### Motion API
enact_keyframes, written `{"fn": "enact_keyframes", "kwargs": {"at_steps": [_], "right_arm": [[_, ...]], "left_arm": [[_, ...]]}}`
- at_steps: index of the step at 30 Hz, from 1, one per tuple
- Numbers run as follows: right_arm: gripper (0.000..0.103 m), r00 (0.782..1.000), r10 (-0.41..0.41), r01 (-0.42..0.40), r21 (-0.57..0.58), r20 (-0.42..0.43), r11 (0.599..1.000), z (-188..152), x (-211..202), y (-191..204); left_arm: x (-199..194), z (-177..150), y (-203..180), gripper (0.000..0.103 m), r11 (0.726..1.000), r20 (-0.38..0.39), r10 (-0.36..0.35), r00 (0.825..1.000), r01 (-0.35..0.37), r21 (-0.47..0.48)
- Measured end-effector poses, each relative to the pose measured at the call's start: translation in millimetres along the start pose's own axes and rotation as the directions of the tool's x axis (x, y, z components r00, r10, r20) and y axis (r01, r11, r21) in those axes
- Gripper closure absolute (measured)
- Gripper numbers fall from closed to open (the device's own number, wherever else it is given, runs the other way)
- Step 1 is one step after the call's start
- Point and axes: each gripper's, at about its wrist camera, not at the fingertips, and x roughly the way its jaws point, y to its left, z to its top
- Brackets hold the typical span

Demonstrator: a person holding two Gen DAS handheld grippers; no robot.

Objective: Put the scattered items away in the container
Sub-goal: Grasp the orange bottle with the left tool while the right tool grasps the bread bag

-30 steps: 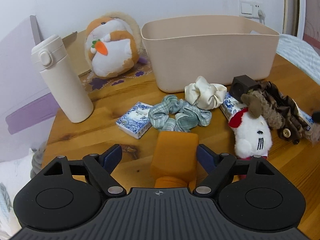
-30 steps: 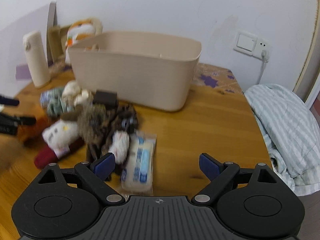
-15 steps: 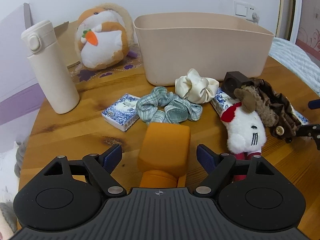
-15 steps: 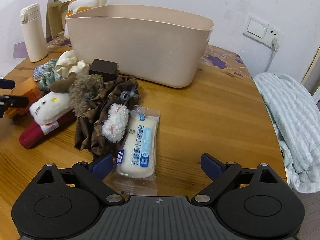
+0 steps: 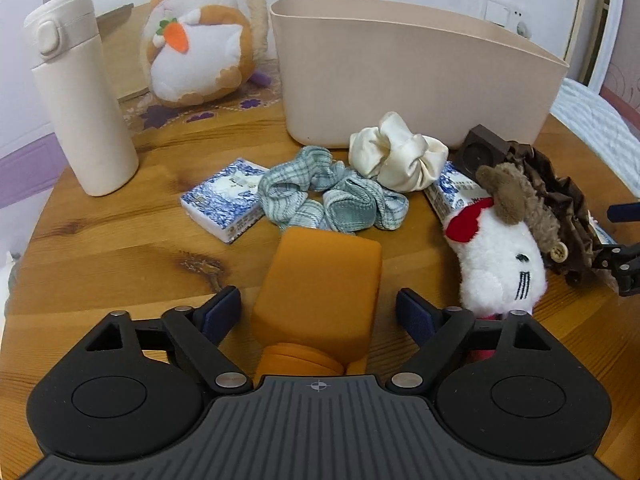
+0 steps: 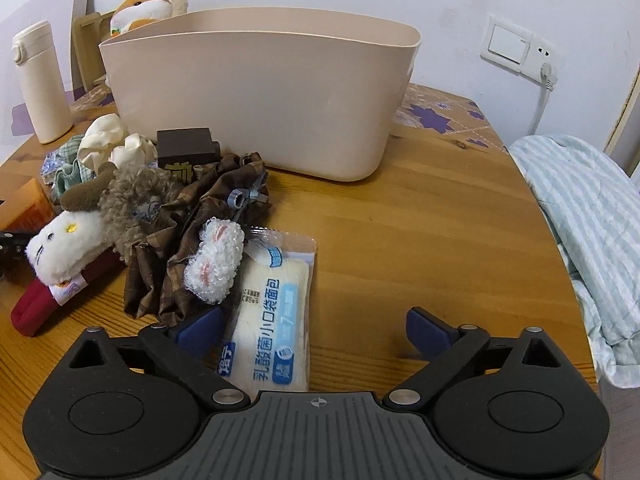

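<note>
Cream flask (image 5: 78, 96), upright on the wooden table (image 5: 100, 240); hamster plush with carrot (image 5: 200, 48) on a purple-flowered mat (image 6: 436, 114); wall switch and socket (image 6: 518, 48); striped blue bedding (image 6: 592, 216) at table's edge.

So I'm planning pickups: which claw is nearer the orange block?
Left. The left claw straddles the orange block, jaws opening; the right claw sits across the pile, over the bread packet.

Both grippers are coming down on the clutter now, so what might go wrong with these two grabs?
1. The left gripper has its jaws opening around the orange block, with little gap either side; a pad may nudge it instead of straddling it.
2. The right gripper sits off-centre over the bread packet; its left pad may snag the brown fabric alongside.
</note>
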Motion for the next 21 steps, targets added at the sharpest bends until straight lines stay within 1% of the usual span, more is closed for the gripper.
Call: {"fn": "enact_keyframes", "kwargs": {"at_steps": [2,6,11,16,21], "right_arm": [[0.000,0.999,0.043,-0.043,0.038,-0.009,0.998,-0.2,3.2,-9.2],[0.000,0.998,0.054,-0.053,0.030,-0.012,0.998,-1.4,3.1,-19.5],[0.000,0.997,0.074,-0.075,0.016,0.031,0.997,-7.2,3.1,-20.3],[0.000,0.995,0.100,-0.100,-0.011,0.000,0.995,-4.3,2.7,-25.0],[0.000,0.996,0.090,-0.090,-0.006,0.011,0.996,-10.6,-1.3,-29.6]], "left_arm": [[1.8,-0.4,-1.8,0.002,1.000,-0.011,-0.004,1.000,0.004,0.006],[2.2,-0.8,-2.9,0.000,1.000,-0.012,-0.006,1.000,0.006,0.010],[3.8,-2.4,-3.4,0.000,1.000,0.003,-0.003,1.000,0.003,-0.001],[4.1,-3.3,-2.6,0.000,1.000,0.016,-0.004,1.000,0.004,0.001],[4.1,-3.9,-2.8,0.000,1.000,0.019,-0.005,1.000,0.005,0.001]]}}
